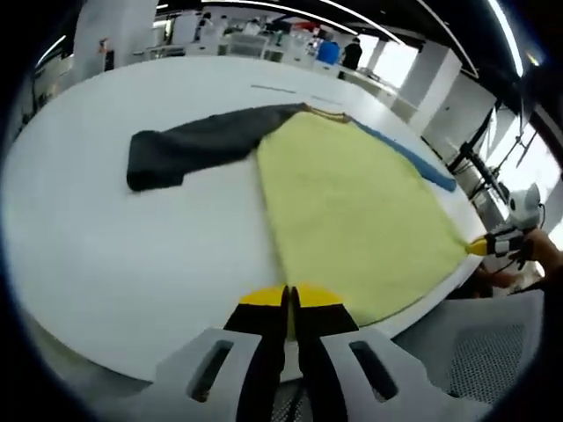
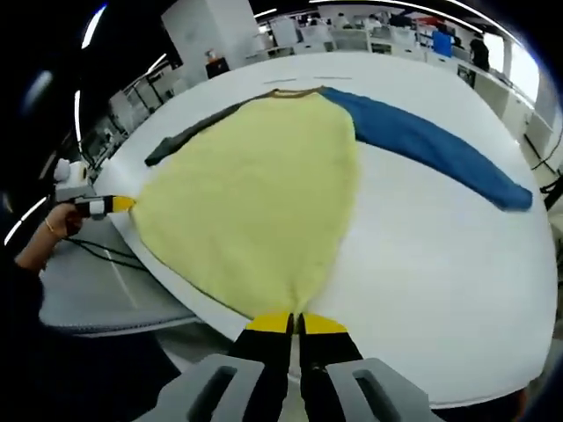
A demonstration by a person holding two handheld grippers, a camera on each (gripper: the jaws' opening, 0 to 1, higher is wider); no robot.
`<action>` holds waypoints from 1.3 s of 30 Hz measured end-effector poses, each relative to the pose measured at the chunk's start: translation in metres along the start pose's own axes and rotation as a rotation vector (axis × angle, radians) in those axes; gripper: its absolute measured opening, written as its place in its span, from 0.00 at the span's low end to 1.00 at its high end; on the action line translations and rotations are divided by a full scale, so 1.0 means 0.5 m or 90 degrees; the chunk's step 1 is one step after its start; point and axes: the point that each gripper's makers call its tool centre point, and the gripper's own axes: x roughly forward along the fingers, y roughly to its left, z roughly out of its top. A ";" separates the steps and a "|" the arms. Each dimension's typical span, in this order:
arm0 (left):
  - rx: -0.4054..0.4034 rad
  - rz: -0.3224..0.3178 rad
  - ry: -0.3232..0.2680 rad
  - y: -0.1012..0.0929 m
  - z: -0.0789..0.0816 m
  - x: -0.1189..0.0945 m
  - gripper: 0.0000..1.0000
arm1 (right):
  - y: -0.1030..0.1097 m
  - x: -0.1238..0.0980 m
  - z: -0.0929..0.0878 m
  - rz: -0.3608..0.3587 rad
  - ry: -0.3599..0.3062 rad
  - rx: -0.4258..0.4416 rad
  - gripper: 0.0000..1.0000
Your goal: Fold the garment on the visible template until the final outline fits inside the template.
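Left gripper (image 1: 289, 297), bottom centre of the left gripper view: jaws pinched together on one hem corner of the shirt (image 1: 352, 211). Right gripper (image 2: 296, 320), bottom centre of the right gripper view: jaws clamped on the other hem corner. The yellow body lies spread on the white table (image 2: 440, 255). Further off, grey sleeve (image 1: 189, 145) at upper left, blue sleeve (image 2: 440, 145) at upper right. A hand (image 2: 53, 233) at left edge.

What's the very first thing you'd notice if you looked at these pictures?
The big yellow shirt spread flat across the white table. One sleeve is bright blue and the other dark grey, stretching out to opposite sides. The left gripper and the right gripper each pinch a bottom corner of the shirt at the table's near edge.
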 end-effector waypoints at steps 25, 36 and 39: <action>0.096 0.008 -0.009 -0.001 0.010 -0.010 0.20 | 0.005 -0.014 0.024 0.015 -0.039 -0.010 0.34; 0.085 -0.045 -0.078 -0.038 0.061 -0.021 0.50 | -0.061 -0.054 0.086 -0.012 -0.121 -0.010 0.60; 0.103 -0.055 -0.093 -0.048 0.071 -0.021 0.60 | -0.091 -0.066 0.100 -0.024 -0.142 0.010 0.62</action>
